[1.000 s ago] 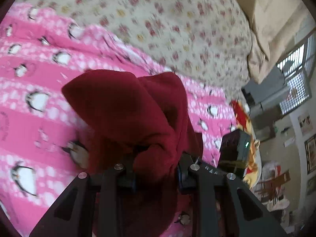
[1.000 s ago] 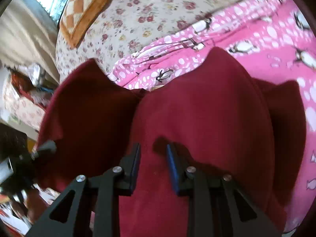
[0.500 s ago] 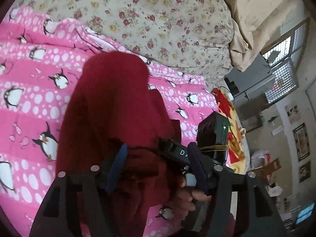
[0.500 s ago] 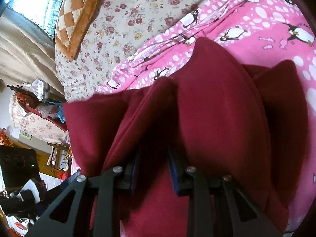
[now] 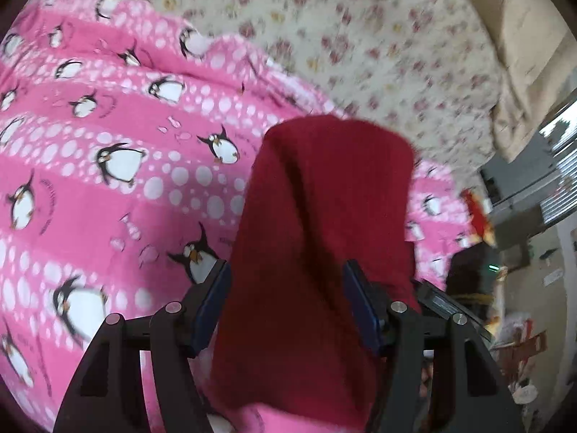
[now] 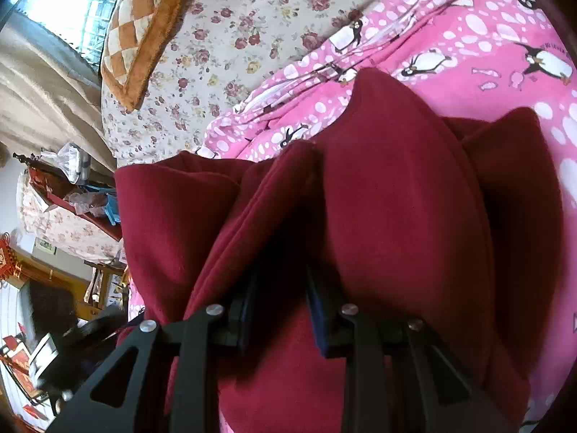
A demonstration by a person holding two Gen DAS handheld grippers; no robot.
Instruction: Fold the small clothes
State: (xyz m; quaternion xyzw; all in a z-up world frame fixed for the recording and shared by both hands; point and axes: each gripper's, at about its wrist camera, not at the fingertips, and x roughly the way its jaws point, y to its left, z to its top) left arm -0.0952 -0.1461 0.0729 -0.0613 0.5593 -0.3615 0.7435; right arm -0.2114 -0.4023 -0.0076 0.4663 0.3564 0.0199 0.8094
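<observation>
A dark red fleece garment [image 5: 331, 198] lies bunched on a pink penguin blanket [image 5: 108, 180]. My left gripper [image 5: 285, 299] stands open just above it. A long fold of the red cloth runs between its blue pads [image 5: 212, 299], and they do not pinch it. In the right wrist view the same garment [image 6: 396, 198] fills the middle. My right gripper [image 6: 281, 310] is shut on a gathered ridge of it, and the cloth hides most of the pads. The garment's lower edge is out of frame.
The pink blanket [image 6: 468, 36] covers a bed with a floral sheet [image 5: 360, 36]. An orange checked cushion [image 6: 140, 32] lies at the far side by a window. Cluttered furniture and boxes [image 6: 65, 187] stand beyond the bed's edge.
My left gripper's jaws went from pinching the red cloth to standing wide, and the hand shifted along the garment. My right gripper has kept its grip in the same place.
</observation>
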